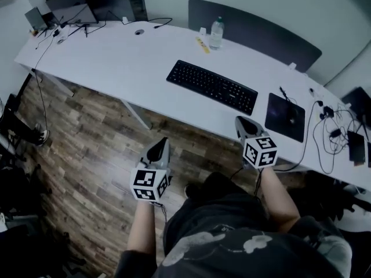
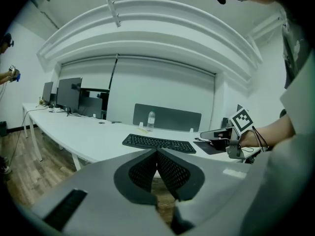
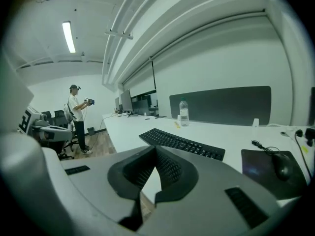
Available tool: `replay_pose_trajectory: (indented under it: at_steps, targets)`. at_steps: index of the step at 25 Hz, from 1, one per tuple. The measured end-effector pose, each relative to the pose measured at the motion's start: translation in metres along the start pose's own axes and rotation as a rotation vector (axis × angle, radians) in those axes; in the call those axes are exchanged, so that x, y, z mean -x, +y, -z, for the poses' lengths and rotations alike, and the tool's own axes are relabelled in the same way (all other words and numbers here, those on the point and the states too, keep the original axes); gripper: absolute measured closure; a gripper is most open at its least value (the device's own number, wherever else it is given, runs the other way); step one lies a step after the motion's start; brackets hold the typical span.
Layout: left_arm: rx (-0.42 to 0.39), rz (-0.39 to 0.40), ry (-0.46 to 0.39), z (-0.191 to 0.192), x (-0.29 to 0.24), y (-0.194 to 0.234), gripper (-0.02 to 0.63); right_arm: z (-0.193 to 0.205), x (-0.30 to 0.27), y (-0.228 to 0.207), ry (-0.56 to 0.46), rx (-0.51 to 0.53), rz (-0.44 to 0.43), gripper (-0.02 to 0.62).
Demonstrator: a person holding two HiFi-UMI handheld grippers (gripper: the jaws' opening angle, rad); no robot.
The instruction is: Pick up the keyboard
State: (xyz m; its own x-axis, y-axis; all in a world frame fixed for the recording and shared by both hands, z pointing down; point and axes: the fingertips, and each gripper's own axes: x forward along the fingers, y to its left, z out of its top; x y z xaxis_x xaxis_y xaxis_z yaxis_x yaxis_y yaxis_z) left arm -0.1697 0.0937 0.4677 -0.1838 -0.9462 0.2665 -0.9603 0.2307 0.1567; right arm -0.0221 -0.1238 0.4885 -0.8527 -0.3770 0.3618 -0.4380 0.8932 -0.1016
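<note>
Left tongs (image 1: 159, 148) and right tongs (image 1: 243, 123): jaws fully together, holding nothing.
Black keyboard (image 1: 212, 86) lies flat on the white surface (image 1: 116, 62), ahead of both tongs, untouched, left of the mouse pad (image 1: 284, 116).

All views were dim and desaturated; a ceiling strip light (image 3: 68, 37) glowed upper left, and fisheye distortion darkened both gripper views' corners.
</note>
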Motion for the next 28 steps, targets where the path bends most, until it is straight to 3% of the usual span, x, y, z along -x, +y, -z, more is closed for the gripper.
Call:
replay_pose_trajectory:
  at_steps: [10, 20, 28]
  targets:
    - [-0.05, 0.098, 0.059, -0.013, -0.077, 0.009, 0.604, 0.006, -0.029, -0.047, -0.004, -0.071, 0.09, 0.594]
    - [-0.125, 0.215, 0.128, -0.038, -0.195, 0.039, 0.604, -0.02, -0.1, -0.12, -0.019, -0.149, 0.194, 0.594]
    - [-0.259, 0.322, 0.194, -0.057, -0.28, 0.052, 0.603, -0.028, -0.134, -0.168, 0.002, -0.193, 0.256, 0.594]
